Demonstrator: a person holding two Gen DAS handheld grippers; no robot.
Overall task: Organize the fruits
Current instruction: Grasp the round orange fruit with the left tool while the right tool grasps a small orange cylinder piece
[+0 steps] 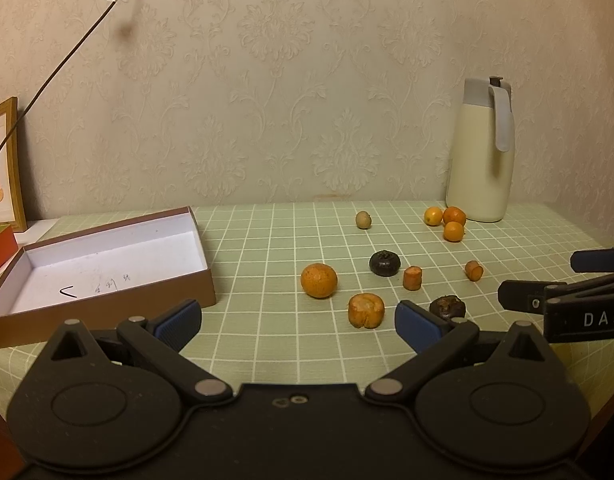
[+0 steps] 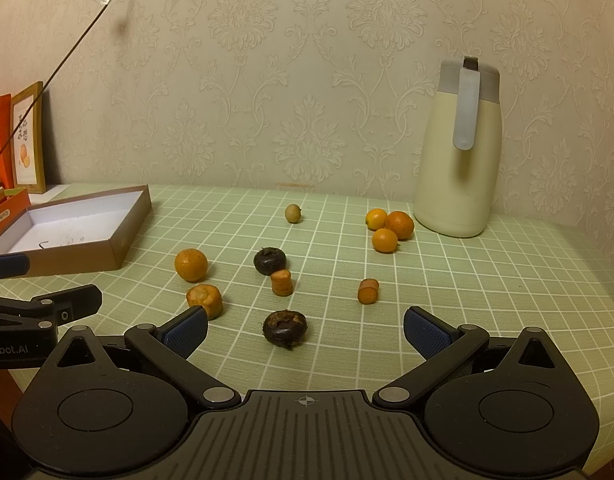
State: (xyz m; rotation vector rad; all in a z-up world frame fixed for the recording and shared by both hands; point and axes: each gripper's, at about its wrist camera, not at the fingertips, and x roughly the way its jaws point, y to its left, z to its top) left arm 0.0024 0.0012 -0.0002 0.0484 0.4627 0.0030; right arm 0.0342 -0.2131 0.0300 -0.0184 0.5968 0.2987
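Note:
Fruits lie scattered on the green checked tablecloth (image 1: 267, 344): a round orange (image 1: 318, 280) (image 2: 191, 265), a cut orange chunk (image 1: 366, 310) (image 2: 205, 300), two dark water chestnuts (image 1: 385, 263) (image 1: 447, 306) (image 2: 270, 261) (image 2: 285, 328), two carrot pieces (image 1: 412, 278) (image 1: 474, 270) (image 2: 282, 282) (image 2: 367, 291), three kumquats (image 1: 447, 219) (image 2: 389, 226) and a small tan fruit (image 1: 363, 220) (image 2: 293, 213). An open, empty brown box (image 1: 107, 264) (image 2: 75, 228) sits at the left. My left gripper (image 1: 299, 322) is open and empty above the near table. My right gripper (image 2: 305, 330) is open, with the near chestnut between its fingers.
A cream thermos jug (image 1: 483, 152) (image 2: 459, 148) stands at the back right by the wall. A framed picture (image 1: 3, 168) and orange boxes (image 2: 5, 208) stand at the far left. A black cable (image 1: 67, 56) hangs from the wall socket. The table edge drops off at the right.

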